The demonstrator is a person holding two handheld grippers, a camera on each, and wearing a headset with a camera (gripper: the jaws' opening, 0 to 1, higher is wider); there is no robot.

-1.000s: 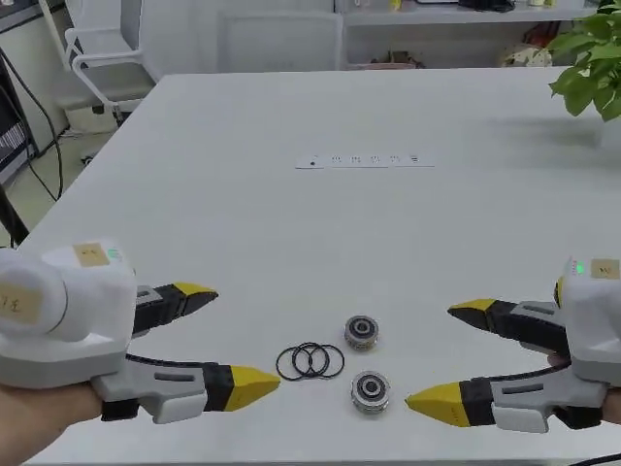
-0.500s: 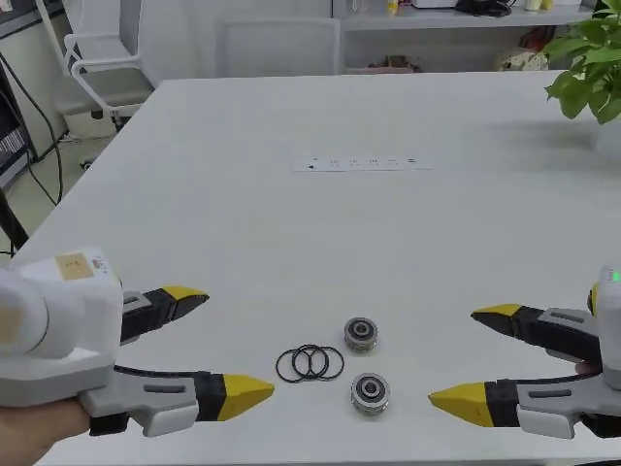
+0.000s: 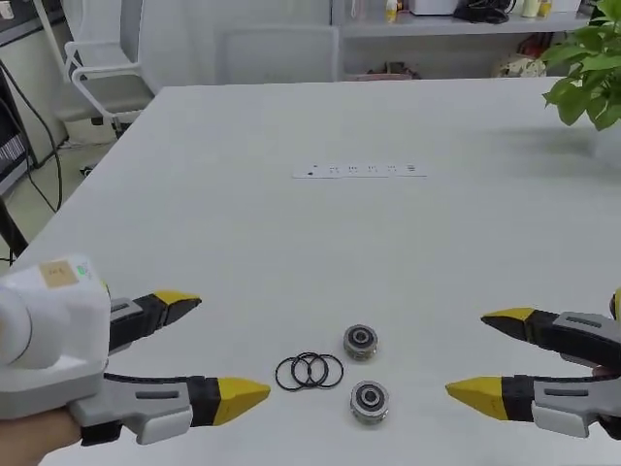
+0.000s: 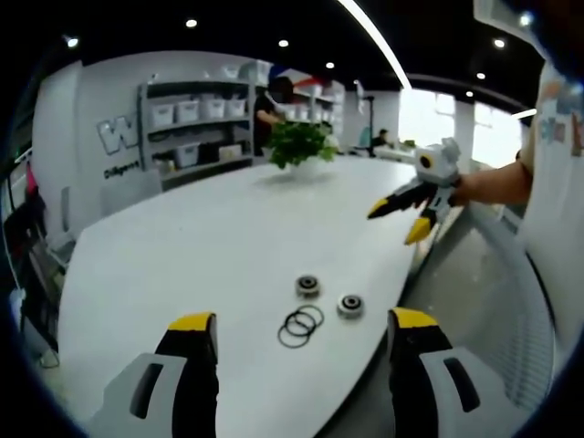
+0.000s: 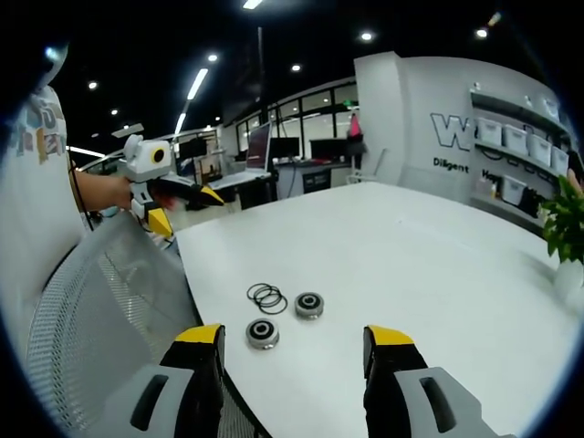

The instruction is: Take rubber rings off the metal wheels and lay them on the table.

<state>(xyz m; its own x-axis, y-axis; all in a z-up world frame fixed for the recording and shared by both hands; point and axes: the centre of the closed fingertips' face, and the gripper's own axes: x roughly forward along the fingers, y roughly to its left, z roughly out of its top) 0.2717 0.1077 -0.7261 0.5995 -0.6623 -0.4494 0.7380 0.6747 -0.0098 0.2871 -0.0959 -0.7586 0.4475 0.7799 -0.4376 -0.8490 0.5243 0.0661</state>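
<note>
We're pretty sure this is an open-plan office or lab: big white worktop (image 3: pixel 291 223), wall shelves (image 4: pixel 192 123) stacked with storage bins, a potted plant (image 3: pixel 587 68), an office chair (image 3: pixel 97 68), monitors (image 5: pixel 260 146) on desks, ceiling spotlights (image 4: pixel 190 23) overhead.

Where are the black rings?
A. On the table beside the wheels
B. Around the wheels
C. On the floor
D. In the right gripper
A: the rings lie flat and overlapping on the table, next to the two wheels and off them.
</note>
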